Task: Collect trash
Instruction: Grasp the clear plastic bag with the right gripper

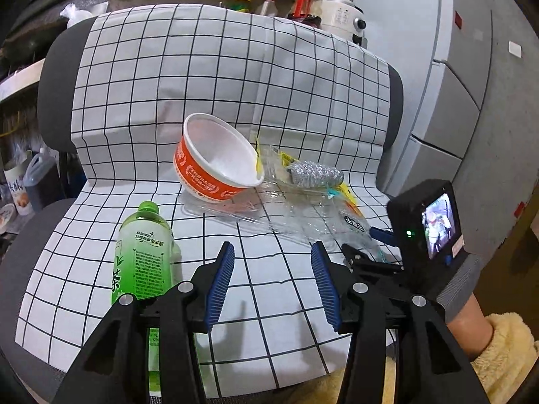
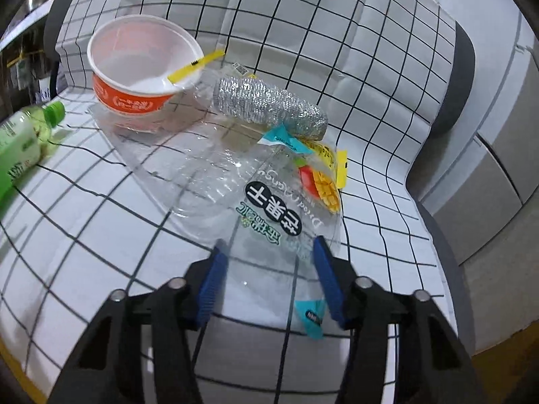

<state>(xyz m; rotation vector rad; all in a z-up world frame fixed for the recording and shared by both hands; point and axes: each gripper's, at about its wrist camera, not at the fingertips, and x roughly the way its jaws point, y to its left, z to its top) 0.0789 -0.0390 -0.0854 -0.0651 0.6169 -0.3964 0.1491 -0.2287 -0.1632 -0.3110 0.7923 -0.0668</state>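
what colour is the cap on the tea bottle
Green, like its label; the cap of the bottle shows best in the left wrist view.

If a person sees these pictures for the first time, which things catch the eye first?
The orange and white paper bowl tilts at the middle of the black-gridded white cloth. Right of it, a silver wire scrubber lies on a clear plastic bag. A green tea bottle lies at the left.

bowl [image 1: 215,165]: 1 | bottle [image 1: 143,256]: 1 | clear wrapper [image 2: 269,208]: 1 | steel scourer [image 2: 269,104]: 1
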